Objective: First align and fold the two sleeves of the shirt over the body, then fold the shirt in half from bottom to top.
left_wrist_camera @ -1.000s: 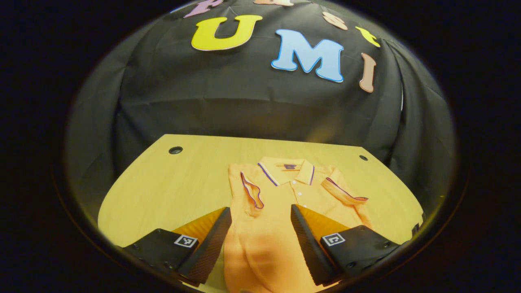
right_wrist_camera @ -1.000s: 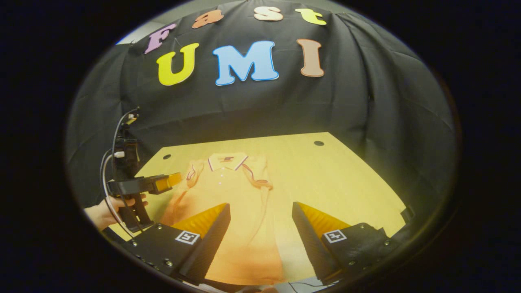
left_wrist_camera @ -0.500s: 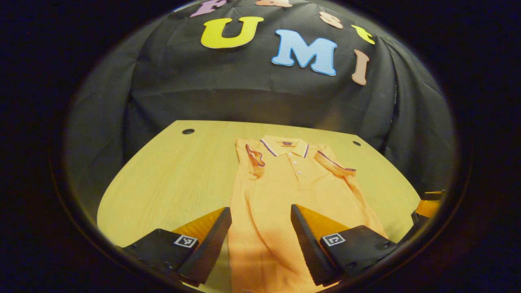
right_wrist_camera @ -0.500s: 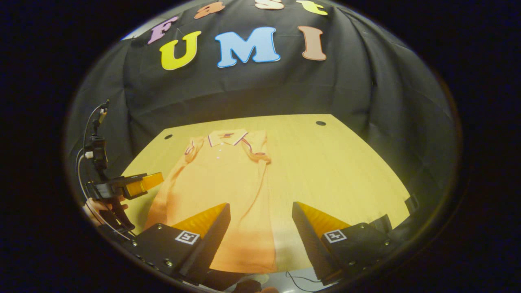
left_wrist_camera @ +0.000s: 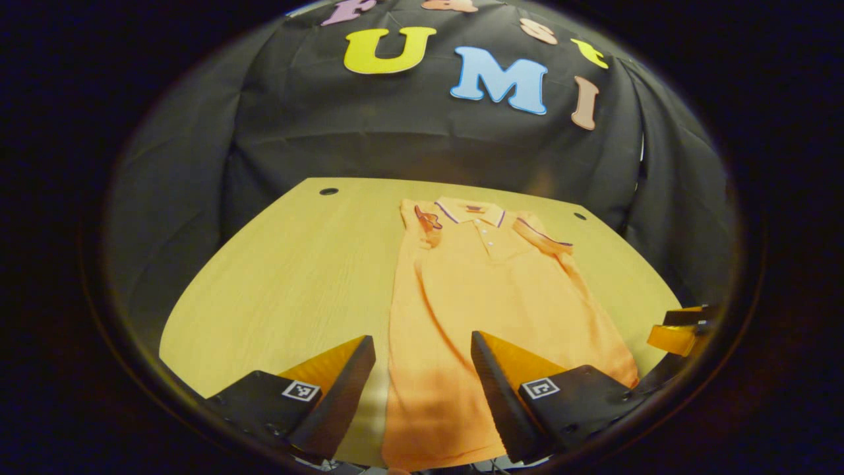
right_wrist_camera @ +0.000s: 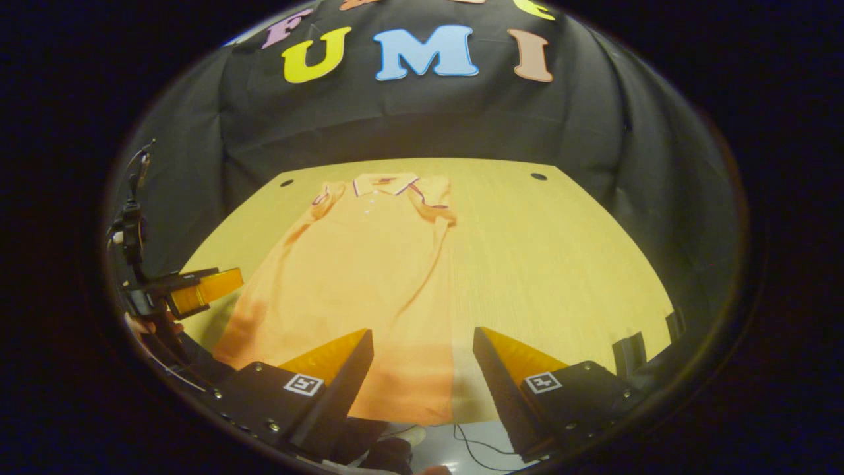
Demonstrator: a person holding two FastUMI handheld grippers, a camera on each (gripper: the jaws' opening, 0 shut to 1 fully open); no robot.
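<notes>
shirt [left_wrist_camera: 501, 290] flat, both sleeves lying over body | left gripper [left_wrist_camera: 422, 389], right gripper [right_wrist_camera: 422, 382] both agape, empty | pinch your hem corners level; lift evenly

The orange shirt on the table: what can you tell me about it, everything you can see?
The orange shirt is a short-sleeved polo in soft, knit-looking fabric, with a collar and sleeve cuffs edged in a dark stripe and small buttons below the collar. It lies flat, front up, on the wooden table, collar toward the far edge and hem at the near edge. Both sleeves are folded in over the body. Neither gripper touches it.
</notes>
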